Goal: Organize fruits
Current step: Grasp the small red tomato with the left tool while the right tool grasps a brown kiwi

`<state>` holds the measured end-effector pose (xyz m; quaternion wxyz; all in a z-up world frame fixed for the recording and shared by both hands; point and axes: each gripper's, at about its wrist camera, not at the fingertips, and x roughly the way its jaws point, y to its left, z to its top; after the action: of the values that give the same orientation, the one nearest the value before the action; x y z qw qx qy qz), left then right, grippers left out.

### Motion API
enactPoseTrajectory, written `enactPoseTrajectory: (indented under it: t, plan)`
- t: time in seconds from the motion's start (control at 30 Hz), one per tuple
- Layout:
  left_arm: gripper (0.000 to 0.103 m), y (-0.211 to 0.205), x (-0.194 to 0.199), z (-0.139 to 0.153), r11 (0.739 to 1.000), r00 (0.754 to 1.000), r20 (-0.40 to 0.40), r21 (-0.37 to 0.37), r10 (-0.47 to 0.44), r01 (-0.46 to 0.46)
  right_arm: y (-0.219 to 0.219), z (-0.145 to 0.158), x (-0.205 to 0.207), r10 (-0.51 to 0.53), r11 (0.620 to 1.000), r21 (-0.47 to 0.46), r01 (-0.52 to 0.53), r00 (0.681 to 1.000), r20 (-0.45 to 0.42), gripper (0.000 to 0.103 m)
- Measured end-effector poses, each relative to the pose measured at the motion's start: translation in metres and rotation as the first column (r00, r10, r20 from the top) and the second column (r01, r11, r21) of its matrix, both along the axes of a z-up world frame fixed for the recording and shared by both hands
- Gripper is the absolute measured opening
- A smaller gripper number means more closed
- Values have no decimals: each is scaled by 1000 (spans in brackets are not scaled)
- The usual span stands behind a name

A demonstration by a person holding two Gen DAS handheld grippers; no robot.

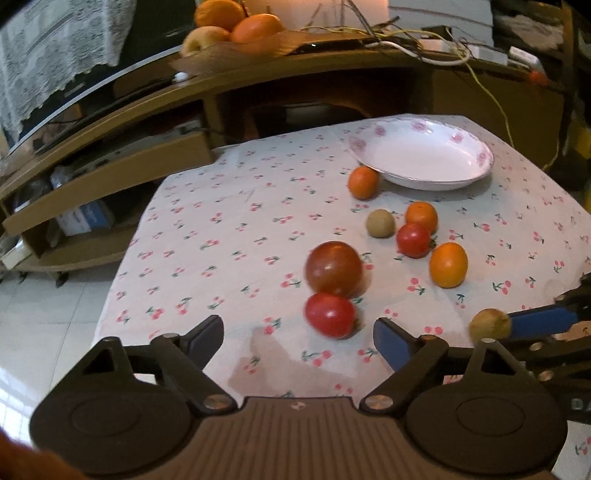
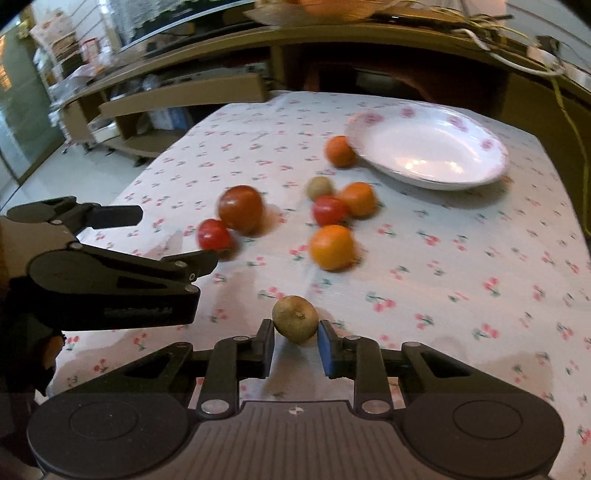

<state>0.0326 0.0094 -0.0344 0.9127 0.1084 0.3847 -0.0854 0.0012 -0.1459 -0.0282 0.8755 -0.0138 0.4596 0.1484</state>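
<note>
My right gripper [image 2: 295, 341] is shut on a small brown-green fruit [image 2: 295, 318] and holds it above the cloth; it also shows in the left wrist view [image 1: 489, 324]. My left gripper [image 1: 298, 341] is open and empty, just before a small red tomato [image 1: 330, 314] and a large dark-red tomato [image 1: 334, 268]. Further on lie another tomato [image 1: 413, 240], three oranges [image 1: 448, 264] [image 1: 422, 215] [image 1: 363, 182] and a second brown-green fruit [image 1: 380, 222]. A white flowered plate [image 1: 421, 153] stands empty at the far right.
The table wears a white cherry-print cloth [image 1: 221, 240]. A wooden shelf unit [image 1: 110, 147] stands behind it, with a bowl of oranges and an apple [image 1: 229, 26] on top and cables [image 1: 424, 48]. Tiled floor [image 1: 37, 314] lies to the left.
</note>
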Motion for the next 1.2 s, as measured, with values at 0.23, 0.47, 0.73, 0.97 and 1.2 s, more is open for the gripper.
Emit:
enactPoseTrajectory:
  t: [0.23,0.47,0.73,0.97,1.2]
  plan:
    - [61,-4,13,-11,999,999,-45,-46,10,-12,-13,-1,-2,-30,999,12,30,1000,-6,26]
    - [41,-6,11,-11,997,999,-48,-80,-7,3,-17,-2,0,-41,999,11,42,999,-17,26]
    - [40,-3,-1,-5,996,997,-66,-86,-26,21,-20,-1,-2,-47,999,-5,47,999,-4,26]
    - [40,-11,-19,-7,994,993,-72,-53,-96,92,-18,-2,-3,-35,999,-32,35,999,0,26]
    - [43,-14,-21,-8,993,992,-50,-30,-117,116,-20,-2,-4,-25,999,-33,25,1000,5,28]
